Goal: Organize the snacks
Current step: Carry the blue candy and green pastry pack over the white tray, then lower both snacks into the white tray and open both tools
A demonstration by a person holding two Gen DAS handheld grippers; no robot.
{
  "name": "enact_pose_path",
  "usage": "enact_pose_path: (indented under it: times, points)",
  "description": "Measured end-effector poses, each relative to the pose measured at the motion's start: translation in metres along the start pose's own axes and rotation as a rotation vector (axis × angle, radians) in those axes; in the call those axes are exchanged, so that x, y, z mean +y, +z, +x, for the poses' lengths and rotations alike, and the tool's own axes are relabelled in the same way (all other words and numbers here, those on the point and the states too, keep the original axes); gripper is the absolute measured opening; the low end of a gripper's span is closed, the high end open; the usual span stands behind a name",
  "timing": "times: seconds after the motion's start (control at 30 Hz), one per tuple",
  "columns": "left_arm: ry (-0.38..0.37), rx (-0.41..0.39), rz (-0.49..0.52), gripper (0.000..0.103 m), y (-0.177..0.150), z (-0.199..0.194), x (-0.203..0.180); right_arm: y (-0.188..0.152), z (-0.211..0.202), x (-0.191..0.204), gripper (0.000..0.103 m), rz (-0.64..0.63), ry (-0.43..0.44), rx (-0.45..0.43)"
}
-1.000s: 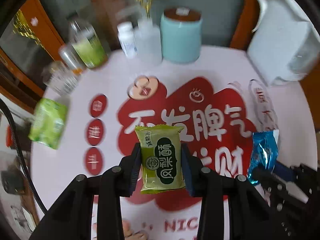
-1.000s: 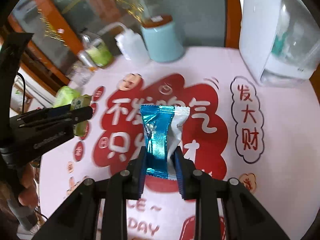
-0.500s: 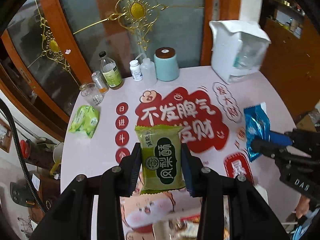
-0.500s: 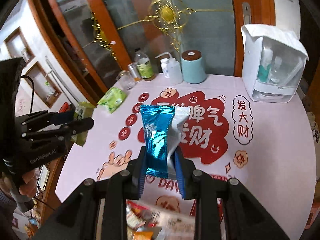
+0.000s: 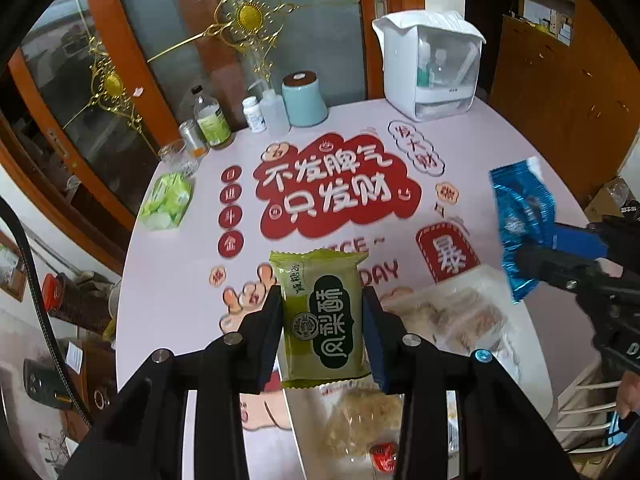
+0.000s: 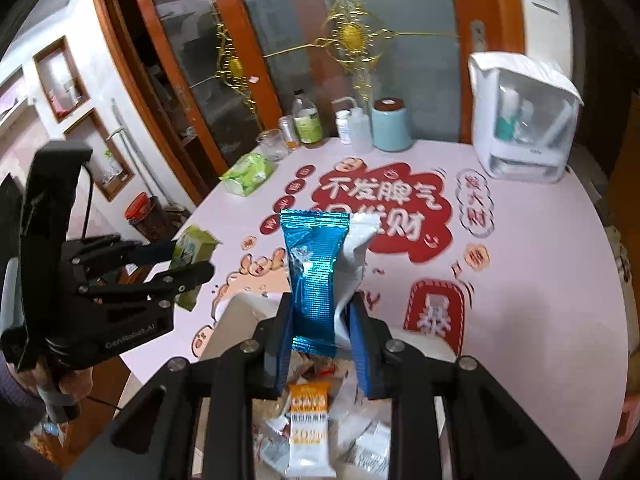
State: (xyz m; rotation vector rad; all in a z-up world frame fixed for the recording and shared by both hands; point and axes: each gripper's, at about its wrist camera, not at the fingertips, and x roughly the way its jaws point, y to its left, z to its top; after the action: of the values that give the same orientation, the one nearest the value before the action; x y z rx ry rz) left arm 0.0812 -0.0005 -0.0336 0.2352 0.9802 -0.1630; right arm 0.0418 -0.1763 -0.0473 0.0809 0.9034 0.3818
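A round pink table with red printed patches sits before wood-framed glass doors trimmed in gold ornaments. To the right stands a brown wooden cabinet. On the left, a white wall holds framed niches, in soft daylight.

Round table under a pale pink printed cover with a red cloud of white characters at centre. At twelve o'clock, a teal canister, a squeeze bottle and a white pill bottle. Toward one o'clock, a white lidded organizer box. Around ten to eleven, a green-labelled bottle, a small can, a glass and a green wipes pack. At six, probably a clear container of wrapped snacks, blurred.
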Motion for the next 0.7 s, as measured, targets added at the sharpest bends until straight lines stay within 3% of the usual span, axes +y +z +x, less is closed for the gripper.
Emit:
enact_pose_path:
  times: [0.3,0.7]
  points:
    - [0.051,0.085,-0.042,0.037,-0.061,0.027,-0.002,-0.051,0.018,-0.018,0.026,0.100,-0.041,0.108]
    - [0.032,0.203,-0.053,0.037,-0.095,0.051,-0.010,-0.054,0.040,0.000,0.027,0.073,-0.023,0.164]
